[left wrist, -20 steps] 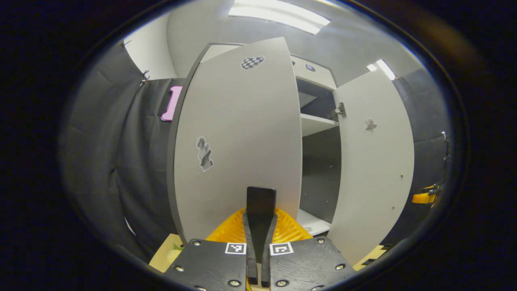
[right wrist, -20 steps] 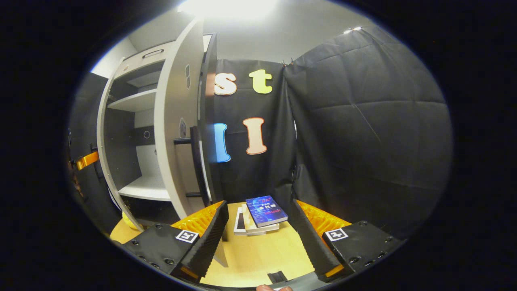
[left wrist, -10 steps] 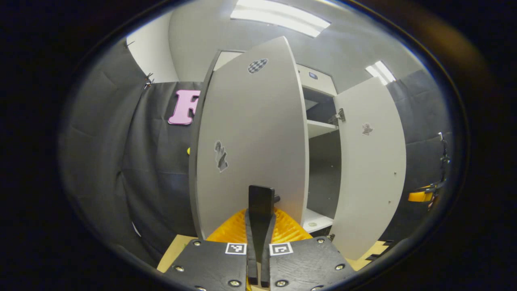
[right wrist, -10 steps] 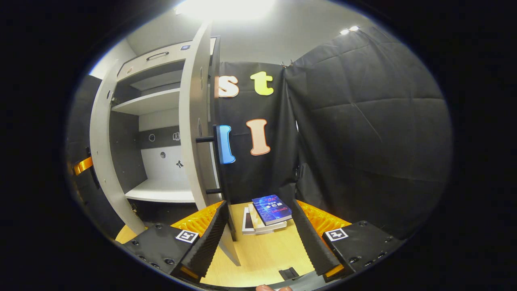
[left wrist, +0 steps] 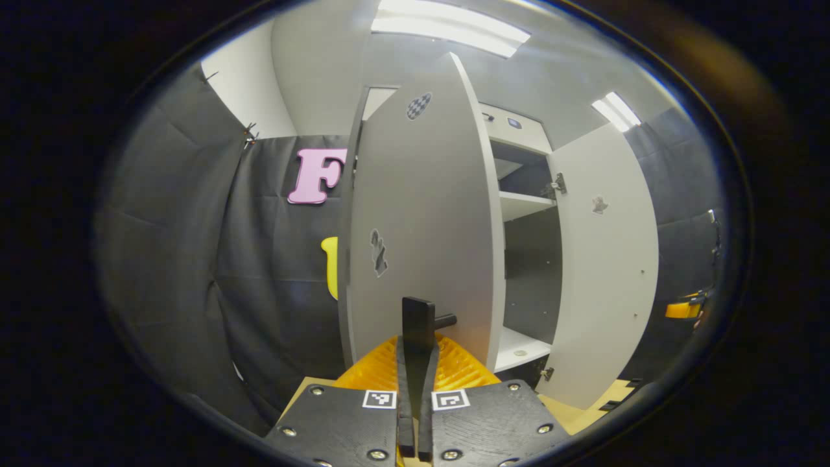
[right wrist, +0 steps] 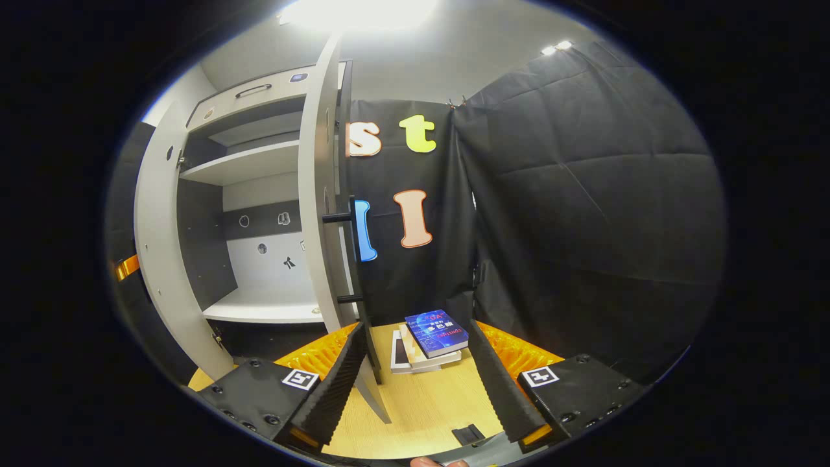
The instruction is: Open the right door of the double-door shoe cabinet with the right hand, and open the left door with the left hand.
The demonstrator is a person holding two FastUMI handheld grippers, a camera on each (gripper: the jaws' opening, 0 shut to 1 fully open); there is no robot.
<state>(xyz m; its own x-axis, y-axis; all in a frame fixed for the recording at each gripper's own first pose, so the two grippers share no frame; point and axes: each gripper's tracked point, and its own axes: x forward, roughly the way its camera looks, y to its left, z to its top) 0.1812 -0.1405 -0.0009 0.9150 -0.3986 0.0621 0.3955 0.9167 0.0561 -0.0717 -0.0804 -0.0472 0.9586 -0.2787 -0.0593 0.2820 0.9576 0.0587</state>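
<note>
Swinging wider than a second before, the left door (left wrist: pixel 421 214) followed the left hand-held gripper (left wrist: pixel 418 324) clamped on its handle (left wrist: pixel 445 320); the right hand-held gripper (right wrist: pixel 415 383) hung apart, both doors open.

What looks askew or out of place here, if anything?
Only the stack of books on the wooden floor beside the open pale grey cabinet door: its blue-covered top book sits twisted across those beneath. Both doors hang straight; nothing spilled.
</note>
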